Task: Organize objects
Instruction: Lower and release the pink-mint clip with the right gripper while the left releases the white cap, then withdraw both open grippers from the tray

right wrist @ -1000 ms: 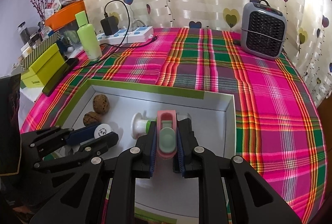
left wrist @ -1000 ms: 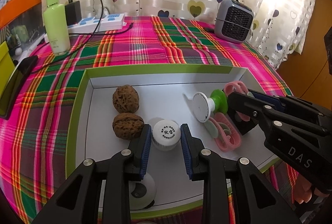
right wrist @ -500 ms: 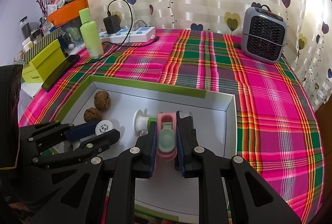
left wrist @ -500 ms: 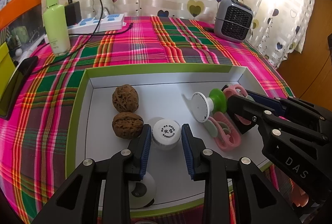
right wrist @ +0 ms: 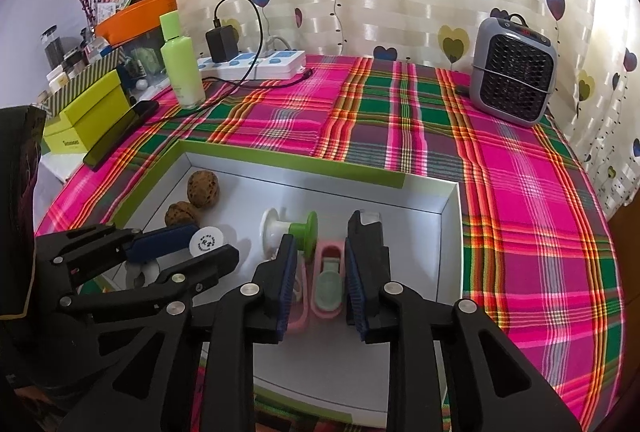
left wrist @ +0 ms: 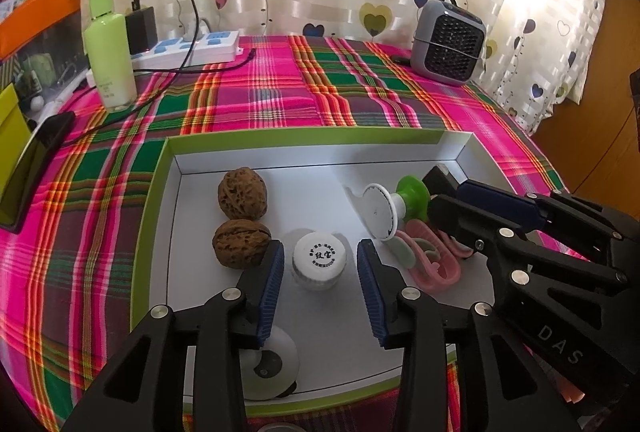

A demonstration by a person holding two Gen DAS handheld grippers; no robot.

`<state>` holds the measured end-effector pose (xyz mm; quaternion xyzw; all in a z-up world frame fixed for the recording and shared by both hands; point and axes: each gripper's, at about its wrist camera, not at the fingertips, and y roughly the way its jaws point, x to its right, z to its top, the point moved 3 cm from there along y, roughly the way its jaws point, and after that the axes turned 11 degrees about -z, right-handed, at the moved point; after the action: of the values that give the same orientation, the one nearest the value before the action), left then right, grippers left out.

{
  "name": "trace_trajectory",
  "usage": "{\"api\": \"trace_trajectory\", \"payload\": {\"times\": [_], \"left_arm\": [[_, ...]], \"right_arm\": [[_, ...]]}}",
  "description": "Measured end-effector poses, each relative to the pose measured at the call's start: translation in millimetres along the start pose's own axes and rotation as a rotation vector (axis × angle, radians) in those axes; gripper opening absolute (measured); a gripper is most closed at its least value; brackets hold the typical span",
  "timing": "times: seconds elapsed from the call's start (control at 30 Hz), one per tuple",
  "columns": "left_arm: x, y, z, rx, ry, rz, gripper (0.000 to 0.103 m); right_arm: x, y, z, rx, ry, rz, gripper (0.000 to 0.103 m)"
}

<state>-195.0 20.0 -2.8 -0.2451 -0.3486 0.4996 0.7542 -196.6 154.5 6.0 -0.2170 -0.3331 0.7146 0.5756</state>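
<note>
A white box [left wrist: 320,155] with green rim holds two walnuts [left wrist: 242,193], a white cap [left wrist: 319,266], a white-and-green spool [left wrist: 394,203] and pink clips [left wrist: 434,264]. My left gripper [left wrist: 320,264] is open with the cap between its fingers, apart from both pads. My right gripper [right wrist: 322,274] is open over a pink clip [right wrist: 330,280] that lies on the box floor; a second pink clip [right wrist: 298,296] lies to its left. The cap [right wrist: 207,242], walnuts [right wrist: 203,187] and spool [right wrist: 290,234] also show in the right wrist view.
On the plaid cloth [right wrist: 400,119] stand a grey heater [right wrist: 512,79], a power strip with charger [right wrist: 256,63] and a green bottle [right wrist: 182,59]. A phone [right wrist: 120,135] and a yellow-green box [right wrist: 86,115] sit at the left. A round white object [left wrist: 268,368] lies under my left fingers.
My right gripper has opened and let go of the pink clip, which now lies in the box. My left gripper has opened wider around the cap.
</note>
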Motion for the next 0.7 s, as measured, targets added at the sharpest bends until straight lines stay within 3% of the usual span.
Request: {"api": "trace_trajectory", "payload": {"times": [0.7], "left_arm": [[5.0, -16.9, -4.1, 0.026, 0.018, 0.019, 0.041]], "right_arm": [[3.6, -11.3, -4.3, 0.016, 0.028, -0.014, 0.035]]}}
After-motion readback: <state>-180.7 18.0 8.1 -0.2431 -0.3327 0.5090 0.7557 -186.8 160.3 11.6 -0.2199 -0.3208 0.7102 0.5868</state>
